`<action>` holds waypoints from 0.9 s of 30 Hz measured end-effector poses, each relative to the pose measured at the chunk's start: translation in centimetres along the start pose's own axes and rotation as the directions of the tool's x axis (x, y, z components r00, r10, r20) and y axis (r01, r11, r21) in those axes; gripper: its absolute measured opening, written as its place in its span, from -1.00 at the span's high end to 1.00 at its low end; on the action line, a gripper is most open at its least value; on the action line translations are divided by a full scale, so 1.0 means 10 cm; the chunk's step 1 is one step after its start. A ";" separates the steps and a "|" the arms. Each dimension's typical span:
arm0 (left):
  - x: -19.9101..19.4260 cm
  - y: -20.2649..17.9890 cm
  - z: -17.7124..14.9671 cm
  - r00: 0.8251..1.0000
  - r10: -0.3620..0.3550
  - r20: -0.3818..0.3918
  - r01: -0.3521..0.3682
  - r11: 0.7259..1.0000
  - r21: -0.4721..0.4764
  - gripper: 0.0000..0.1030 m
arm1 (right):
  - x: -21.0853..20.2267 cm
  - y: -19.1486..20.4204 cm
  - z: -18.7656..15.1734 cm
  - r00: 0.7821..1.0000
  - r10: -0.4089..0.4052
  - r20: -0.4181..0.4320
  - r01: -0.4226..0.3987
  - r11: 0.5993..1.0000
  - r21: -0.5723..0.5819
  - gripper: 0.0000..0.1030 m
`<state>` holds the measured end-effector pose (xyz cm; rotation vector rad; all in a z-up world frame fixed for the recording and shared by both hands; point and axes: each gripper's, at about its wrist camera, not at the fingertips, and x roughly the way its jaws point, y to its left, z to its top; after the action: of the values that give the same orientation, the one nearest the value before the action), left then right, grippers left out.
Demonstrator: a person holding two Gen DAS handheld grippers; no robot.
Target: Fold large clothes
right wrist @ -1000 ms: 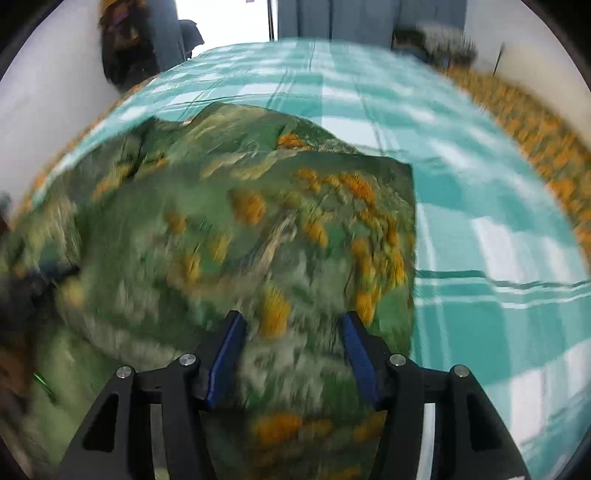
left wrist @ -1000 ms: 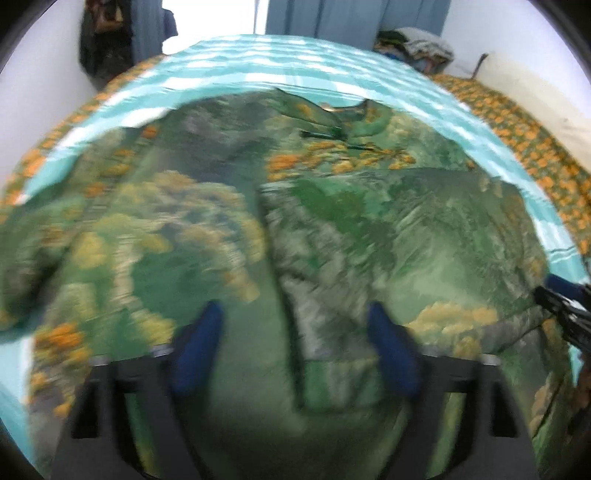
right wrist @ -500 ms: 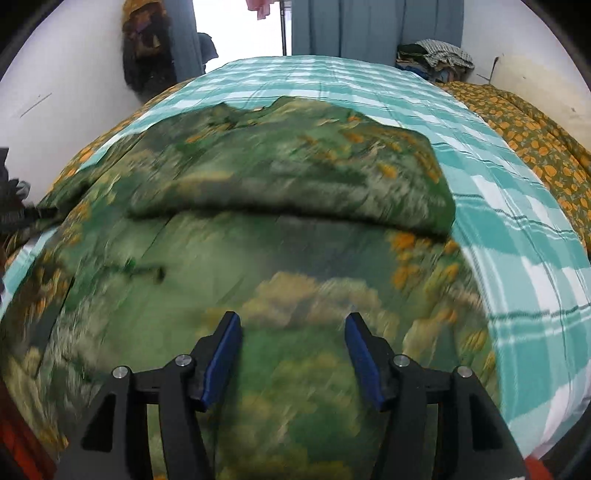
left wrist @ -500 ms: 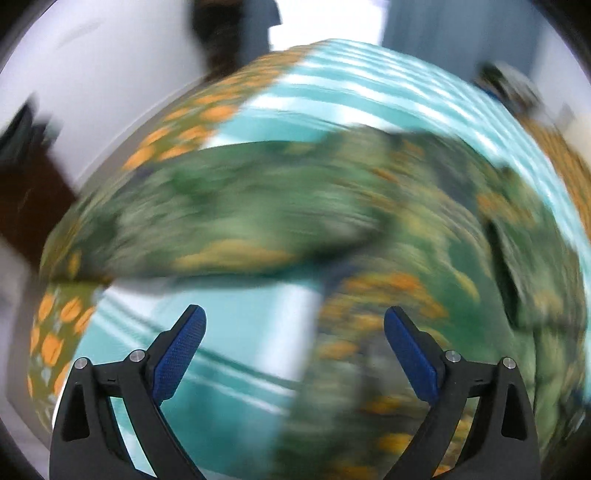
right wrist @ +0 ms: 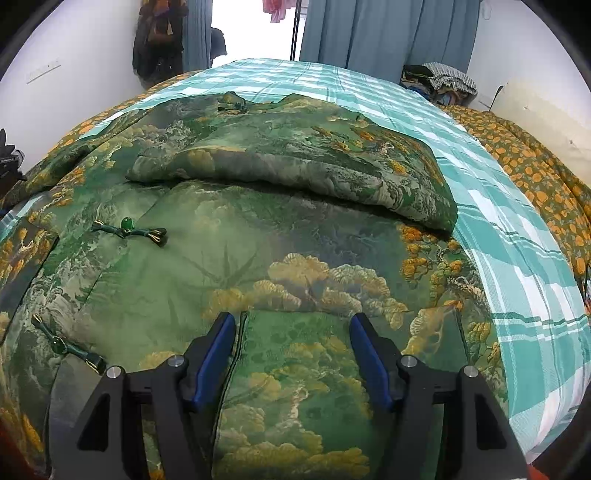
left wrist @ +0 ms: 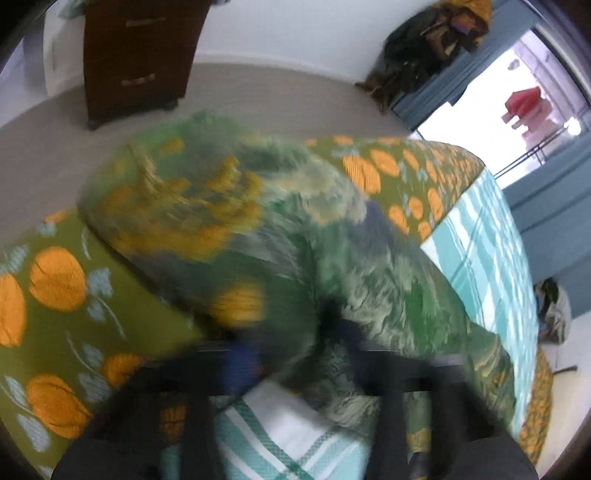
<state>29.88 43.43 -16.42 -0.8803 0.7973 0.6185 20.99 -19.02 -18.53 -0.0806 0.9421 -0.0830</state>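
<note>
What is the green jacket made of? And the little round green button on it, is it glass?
The jacket looks like woven silky brocade: a soft sheen, with trees and clouds that seem woven in. It looks padded, since its folded sleeve has a thick edge. The button is shiny and see-through, so glass or plastic; I cannot tell which.

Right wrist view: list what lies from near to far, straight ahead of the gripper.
right gripper → green jacket with bead toggle → folded-over sleeve → checked teal sheet → blue curtain

One green patterned garment [right wrist: 258, 258], two knotted frog clasps [right wrist: 127, 230], one checked sheet [right wrist: 517, 258], one brown drawer cabinet [left wrist: 136, 55]
</note>
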 end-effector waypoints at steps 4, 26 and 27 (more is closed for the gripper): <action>-0.44 -0.53 -0.07 0.992 0.001 0.128 -0.030 0.974 0.226 0.82 | 0.02 -0.04 -0.02 1.000 0.017 0.009 -0.017 1.000 0.016 -0.29; -0.82 -2.47 -3.13 0.991 -0.124 -0.053 0.086 0.284 0.955 -0.50 | -0.47 -0.54 -0.08 0.987 0.145 0.067 -0.156 0.969 0.193 -0.29; -0.81 -2.41 -3.09 0.989 -0.127 -0.070 0.106 0.310 0.945 -0.52 | -0.49 -0.57 -0.10 0.986 0.149 0.072 -0.161 0.967 0.197 -0.29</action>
<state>32.71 3.82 -11.68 0.2126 0.8902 -0.0750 17.12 -24.19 -14.63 0.1785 0.8762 -0.0312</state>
